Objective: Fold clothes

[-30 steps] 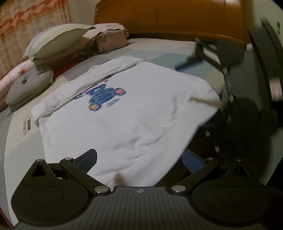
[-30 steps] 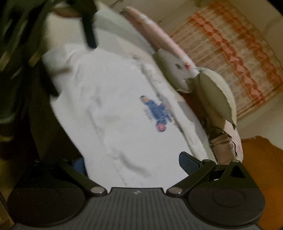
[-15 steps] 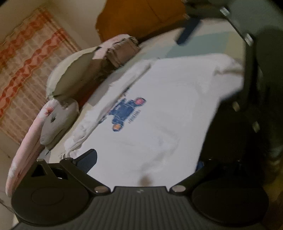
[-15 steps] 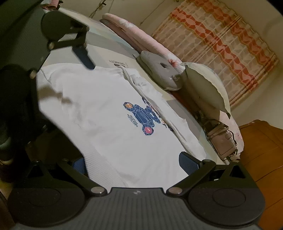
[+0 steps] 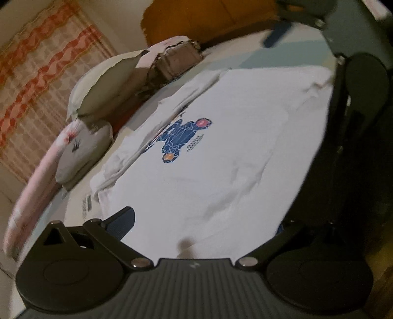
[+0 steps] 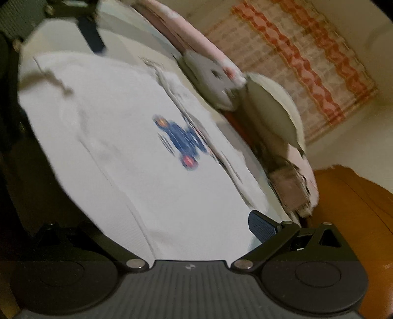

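Observation:
A white T-shirt [image 5: 221, 157] with a blue figure print [image 5: 181, 139] lies spread flat on the bed, and the right wrist view shows the same T-shirt [image 6: 127, 152]. My left gripper [image 5: 201, 225] is open over the shirt's near hem, its left pad [image 5: 122, 220] beside the cloth and the right pad lost in shadow. My right gripper [image 6: 157, 228] is open too, over the shirt's other near edge, with one blue pad [image 6: 260, 225] showing. Each view catches the other gripper: the right gripper [image 5: 356, 73] and the left gripper [image 6: 91, 34].
Pillows [image 5: 105, 88] and a grey cushion [image 5: 81, 152] line the far side of the bed, with a rolled pink blanket [image 5: 32, 191] and a brown bag [image 5: 176, 61]. An orange wooden panel [image 5: 216, 17] and a patterned curtain [image 6: 307, 61] stand behind.
Both wrist views have rolled and tilted as the grippers swung over the near edge of the shirt. The shirt lies in the same place; both grippers stay open.

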The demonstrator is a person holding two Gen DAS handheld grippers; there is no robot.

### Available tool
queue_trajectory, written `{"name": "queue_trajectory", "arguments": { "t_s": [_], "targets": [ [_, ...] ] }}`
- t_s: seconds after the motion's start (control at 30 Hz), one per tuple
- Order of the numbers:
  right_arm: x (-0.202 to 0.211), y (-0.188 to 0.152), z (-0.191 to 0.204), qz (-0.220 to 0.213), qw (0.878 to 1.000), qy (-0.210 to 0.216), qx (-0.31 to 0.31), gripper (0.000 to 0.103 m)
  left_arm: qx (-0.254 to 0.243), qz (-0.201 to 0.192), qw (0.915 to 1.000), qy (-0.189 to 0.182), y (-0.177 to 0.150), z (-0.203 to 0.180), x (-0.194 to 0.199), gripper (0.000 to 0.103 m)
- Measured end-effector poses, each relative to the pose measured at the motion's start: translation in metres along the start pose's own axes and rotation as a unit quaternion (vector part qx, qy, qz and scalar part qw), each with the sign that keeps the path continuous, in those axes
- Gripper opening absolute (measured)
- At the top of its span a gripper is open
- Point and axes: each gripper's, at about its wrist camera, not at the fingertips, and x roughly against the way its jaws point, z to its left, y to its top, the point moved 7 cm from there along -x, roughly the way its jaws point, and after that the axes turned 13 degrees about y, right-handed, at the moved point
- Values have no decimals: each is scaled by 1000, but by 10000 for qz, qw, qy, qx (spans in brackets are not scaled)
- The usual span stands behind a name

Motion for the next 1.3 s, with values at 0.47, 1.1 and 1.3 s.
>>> {"name": "queue_trajectory", "arguments": {
  "t_s": [0.47,1.1,1.3],
  "targets": [
    [0,-11,-16,-73,9988,-247,-412,103,-178,53,9982,571,-3,11,-11,102],
    [-7,10,-44,-304,9951,-909,-248,103,-237,-309,9945,975,22,44,-27,102],
    [-17,21,-62,-302,9945,-984,-211,103,-221,-356,9943,977,38,57,-45,102]
  ]
}}
